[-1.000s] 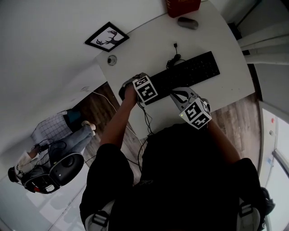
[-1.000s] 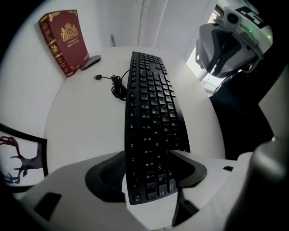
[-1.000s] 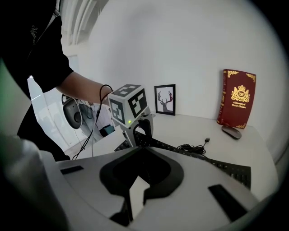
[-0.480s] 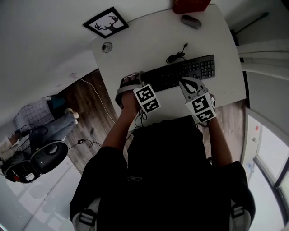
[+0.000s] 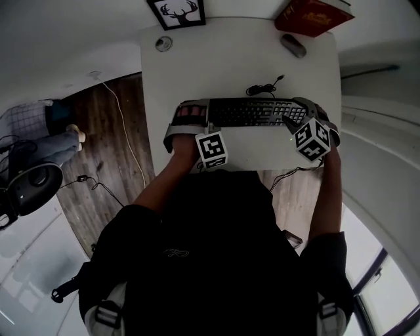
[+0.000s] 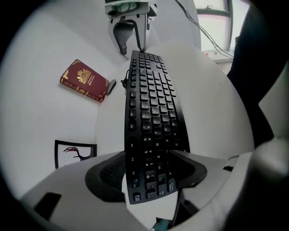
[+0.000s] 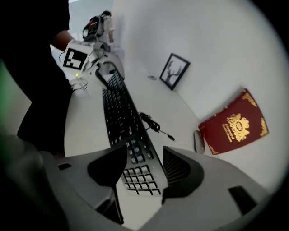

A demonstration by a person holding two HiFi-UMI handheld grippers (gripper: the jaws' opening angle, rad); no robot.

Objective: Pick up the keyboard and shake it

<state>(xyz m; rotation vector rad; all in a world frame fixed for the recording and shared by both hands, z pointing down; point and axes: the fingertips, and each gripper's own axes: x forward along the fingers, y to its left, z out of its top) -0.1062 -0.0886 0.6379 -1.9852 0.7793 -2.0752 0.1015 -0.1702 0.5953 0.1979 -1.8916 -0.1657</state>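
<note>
One white table [image 5: 236, 72], one black keyboard [image 5: 252, 111] lengthwise across its near half

Grips keyboard's left end between jaws of left gripper [image 6: 148, 163], clamped over the outermost keys; straddles number-pad end with right gripper [image 7: 143, 164], jaws just now spreading apart, a gap showing beside one pad, no squeeze on the case; leaves red book [image 5: 314, 14] at far right corner, framed deer picture [image 5: 176, 12] beyond far left corner, grey mouse [image 5: 293, 44] just beside the book, keyboard's cable [image 5: 262, 88] bunched on the tabletop right behind the keys.
</note>
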